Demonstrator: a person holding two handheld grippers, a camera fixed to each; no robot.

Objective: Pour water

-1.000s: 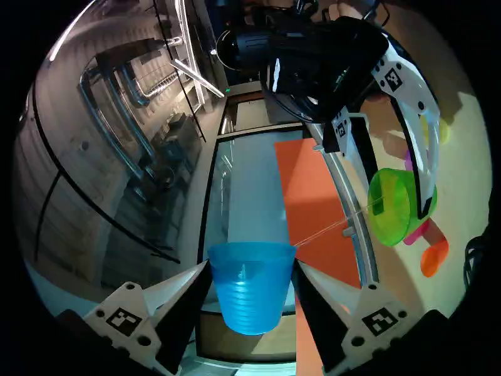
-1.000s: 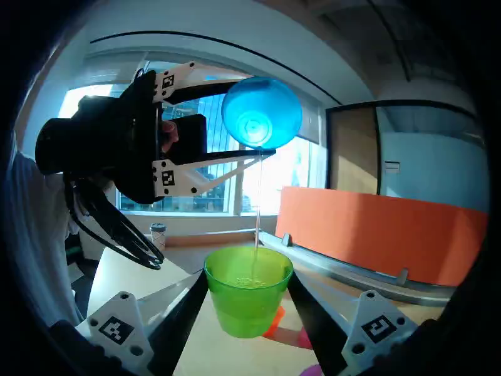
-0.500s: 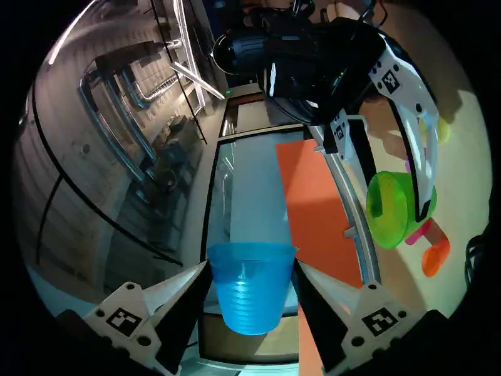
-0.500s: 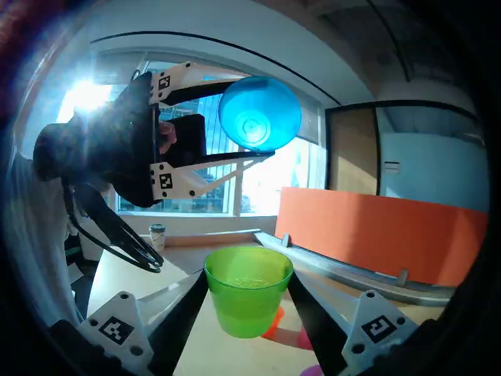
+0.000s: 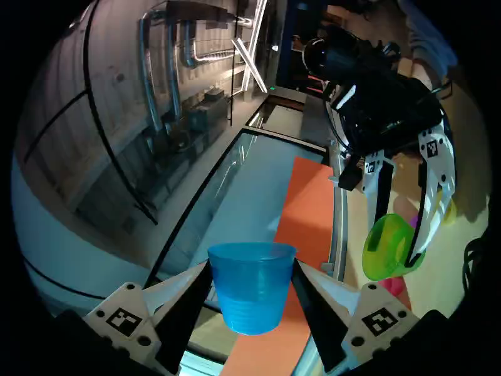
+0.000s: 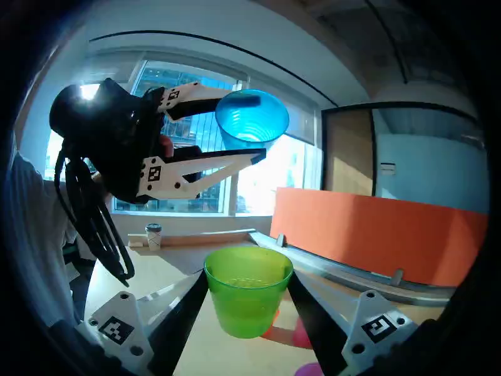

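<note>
In the left gripper view my left gripper point(image 5: 250, 288) is shut on a translucent blue cup point(image 5: 251, 286) with a little water at its bottom. The right gripper point(image 5: 407, 216) appears farther off at the right, holding a green cup point(image 5: 387, 246). In the right gripper view my right gripper point(image 6: 248, 293) is shut on that green cup point(image 6: 248, 290), upright with some water in it. Above it the left gripper point(image 6: 253, 125) holds the blue cup point(image 6: 251, 119), tilted with its mouth toward the camera. No water stream runs between the cups.
An orange partition point(image 6: 382, 233) with a metal rail point(image 6: 351, 269) borders the wooden table point(image 6: 156, 269). Orange and pink cups point(image 6: 294, 329) lie behind the green cup. A paper cup point(image 6: 152, 235) stands by the window. A person's white sleeve point(image 6: 31, 250) is at left.
The water stream from the blue cup into the green cup has stopped. The left gripper has tipped the blue cup back toward upright. The green cup has stayed in place.
</note>
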